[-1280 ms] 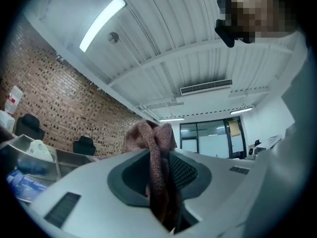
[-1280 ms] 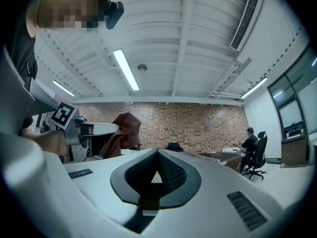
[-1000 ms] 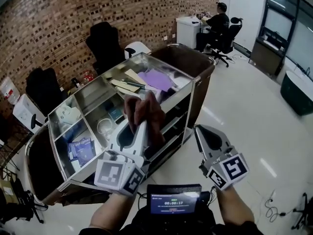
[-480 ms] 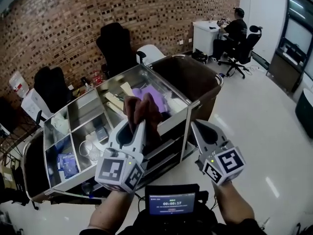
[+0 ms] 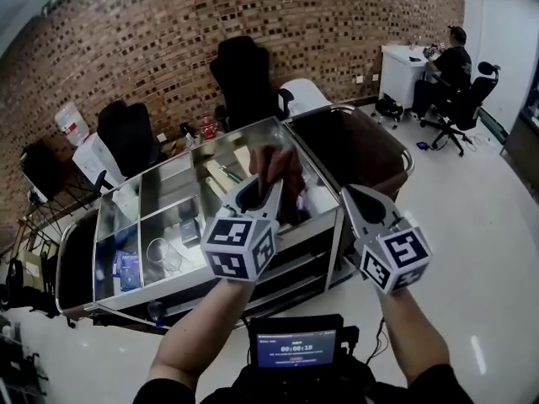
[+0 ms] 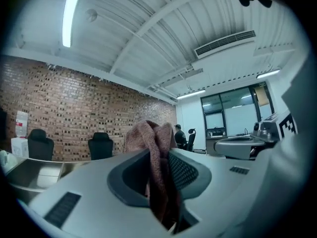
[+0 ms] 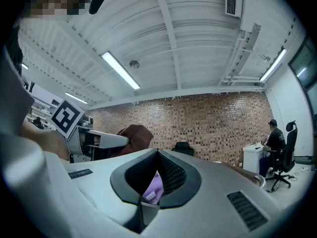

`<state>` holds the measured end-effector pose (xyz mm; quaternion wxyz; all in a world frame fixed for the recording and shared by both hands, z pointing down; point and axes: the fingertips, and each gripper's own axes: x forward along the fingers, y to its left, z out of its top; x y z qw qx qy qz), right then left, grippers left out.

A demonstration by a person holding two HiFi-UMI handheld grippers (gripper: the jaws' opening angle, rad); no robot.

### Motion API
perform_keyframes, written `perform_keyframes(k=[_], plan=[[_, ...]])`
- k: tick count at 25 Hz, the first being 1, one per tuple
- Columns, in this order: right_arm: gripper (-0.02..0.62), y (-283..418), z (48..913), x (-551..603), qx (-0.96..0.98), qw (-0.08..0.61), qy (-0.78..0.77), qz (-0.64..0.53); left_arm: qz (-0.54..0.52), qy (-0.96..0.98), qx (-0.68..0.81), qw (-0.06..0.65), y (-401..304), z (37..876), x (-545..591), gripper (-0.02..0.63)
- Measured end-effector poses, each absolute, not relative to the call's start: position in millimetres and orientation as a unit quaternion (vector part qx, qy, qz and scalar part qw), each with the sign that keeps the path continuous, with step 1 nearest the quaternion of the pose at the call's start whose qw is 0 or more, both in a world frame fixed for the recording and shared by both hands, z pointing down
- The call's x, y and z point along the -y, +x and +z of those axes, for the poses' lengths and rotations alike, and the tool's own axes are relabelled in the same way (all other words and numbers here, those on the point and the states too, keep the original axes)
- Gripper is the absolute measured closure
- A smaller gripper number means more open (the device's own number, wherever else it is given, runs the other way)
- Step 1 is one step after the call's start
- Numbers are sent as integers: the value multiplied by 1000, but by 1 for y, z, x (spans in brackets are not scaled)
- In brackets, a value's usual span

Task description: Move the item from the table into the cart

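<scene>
Above the steel cart (image 5: pixel 339 234), the left gripper (image 5: pixel 271 183) holds one reddish-brown cloth (image 5: pixel 285 168), its fingers pinching the bunched fabric over the cart's top compartments. Just beside it, the right gripper (image 5: pixel 354 195) has its fingers pressed together on nothing. Two black chairs (image 5: pixel 244 74) stand along the brick wall (image 5: pixel 152 23); one person (image 5: pixel 450 57) sits far off.

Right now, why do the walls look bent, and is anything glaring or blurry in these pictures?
Head view: the wide lens bows the brick wall, and lamp glare streaks the floor. Left gripper view: the ceiling lamp is blown out white, and the cloth, close up, looks soft. Right gripper view: dark rounded corners, otherwise sharp.
</scene>
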<state>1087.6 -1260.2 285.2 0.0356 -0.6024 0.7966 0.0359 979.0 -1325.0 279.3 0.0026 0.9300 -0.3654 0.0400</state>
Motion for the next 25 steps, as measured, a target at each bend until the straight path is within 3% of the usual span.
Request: perform_keyframes(k=[13,20,25], plan=[[621,1116,299,1329,-811,-3,-584,8,199,942,272,-5,1056,302,1409,508],[621,1140,305,1337,-806,2,-592,-1,303,929,205,-47,1082,331,1440,506],[621,1155,304,1335,-799,19,-600,-19,350,917,186,-35,1100,347,1466,502]])
